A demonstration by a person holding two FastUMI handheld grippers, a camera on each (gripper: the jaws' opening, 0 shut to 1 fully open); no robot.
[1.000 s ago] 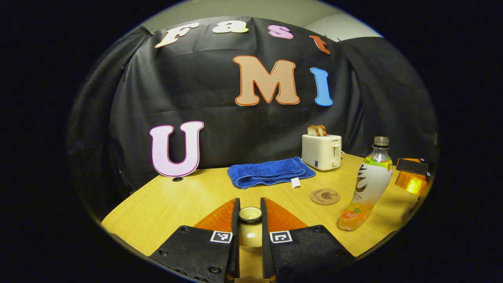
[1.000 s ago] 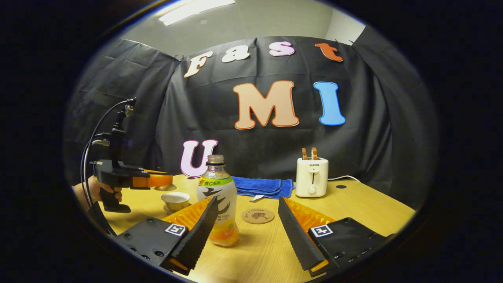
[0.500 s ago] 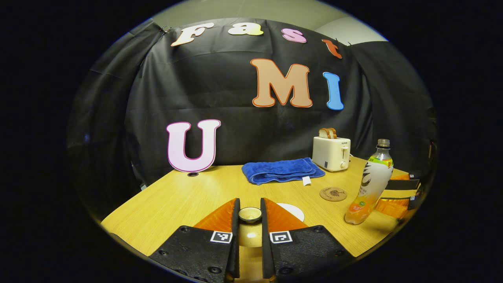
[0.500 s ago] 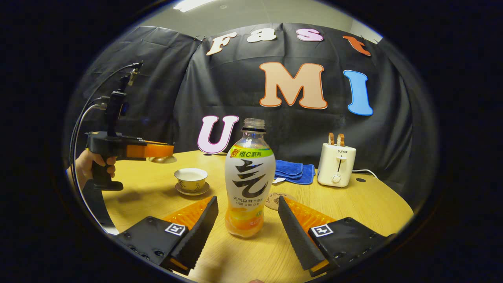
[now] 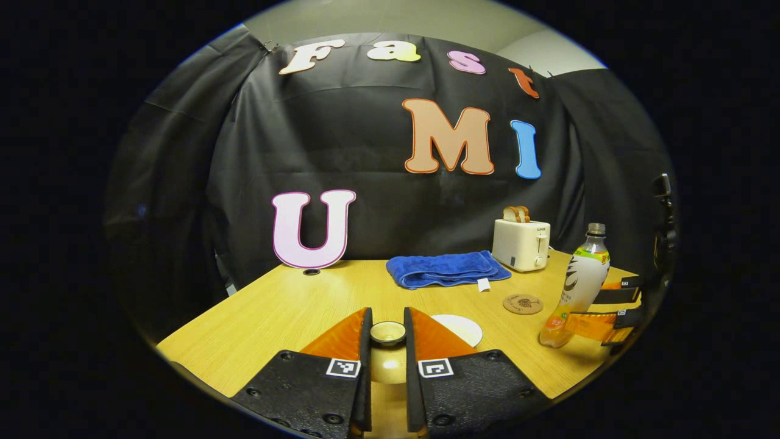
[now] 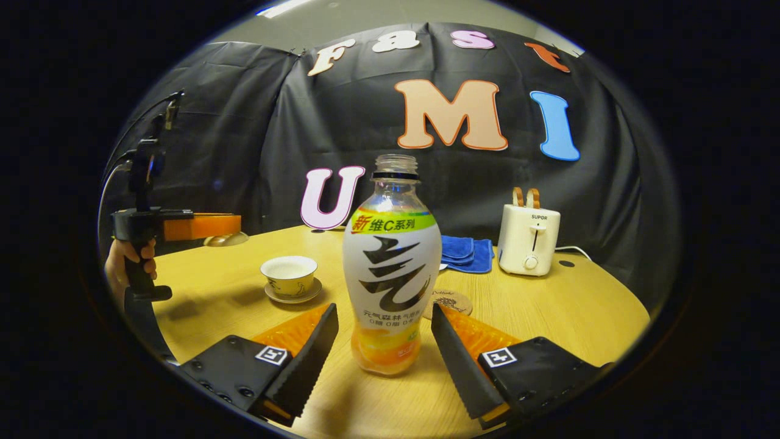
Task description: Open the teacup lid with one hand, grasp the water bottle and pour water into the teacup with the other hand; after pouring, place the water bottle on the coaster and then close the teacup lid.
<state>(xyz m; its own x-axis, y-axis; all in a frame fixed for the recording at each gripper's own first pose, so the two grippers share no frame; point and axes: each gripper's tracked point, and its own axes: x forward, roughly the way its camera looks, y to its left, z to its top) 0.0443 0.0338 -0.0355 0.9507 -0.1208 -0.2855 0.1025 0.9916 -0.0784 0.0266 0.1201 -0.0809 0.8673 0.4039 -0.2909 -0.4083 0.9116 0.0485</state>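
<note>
Spread wide, the right gripper [image 6: 384, 341] brackets the uncapped water bottle [image 6: 392, 268] standing on the wooden table [image 6: 573, 311] without touching it, coaster [image 6: 451, 300] just behind. Far left, a hand [image 6: 125, 262] holds the left gripper [image 5: 387, 332] level above the table, pinched on the teacup lid [image 5: 388, 332], left of the open teacup [image 6: 289, 275].

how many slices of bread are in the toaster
2: both slices stand side by side in the slots on top of the toaster, at the table's far side beside the blue towel. Any others would be hidden inside.
</note>
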